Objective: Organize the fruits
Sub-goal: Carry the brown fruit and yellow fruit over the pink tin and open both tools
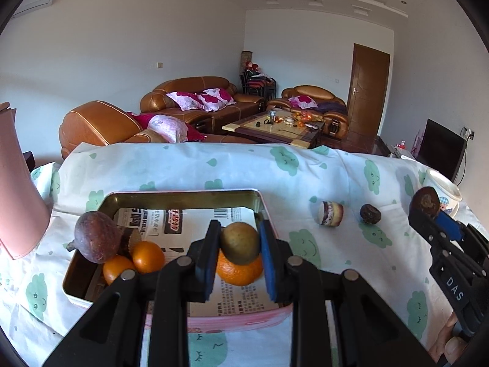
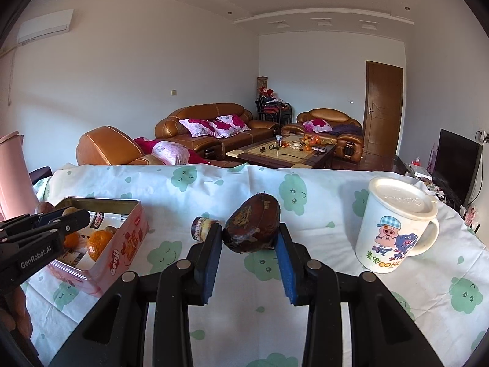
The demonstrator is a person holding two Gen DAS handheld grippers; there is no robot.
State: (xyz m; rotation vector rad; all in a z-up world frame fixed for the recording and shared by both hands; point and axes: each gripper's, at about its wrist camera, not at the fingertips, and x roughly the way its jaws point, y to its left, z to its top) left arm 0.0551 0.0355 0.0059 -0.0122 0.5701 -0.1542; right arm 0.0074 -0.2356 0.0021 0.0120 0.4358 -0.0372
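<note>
While the left gripper (image 1: pixel 240 243) pinches a greenish fruit (image 1: pixel 240 242) over the tin (image 1: pixel 183 197), right gripper (image 2: pixel 249 238) jaws clamp a dark fruit (image 2: pixel 252 221) (wrinkled).

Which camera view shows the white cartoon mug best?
The right wrist view: the white mug stands whole there, with lid, handle and pig picture clear. The left wrist view shows only part of it at the right edge.

tin (image 1: pixel 276 315) – pink | oranges (image 1: pixel 148 255) – orange | tablecloth (image 2: pixel 244 180) – white, green cloud faces | mug (image 2: pixel 394 229) – white, cartoon pig
</note>
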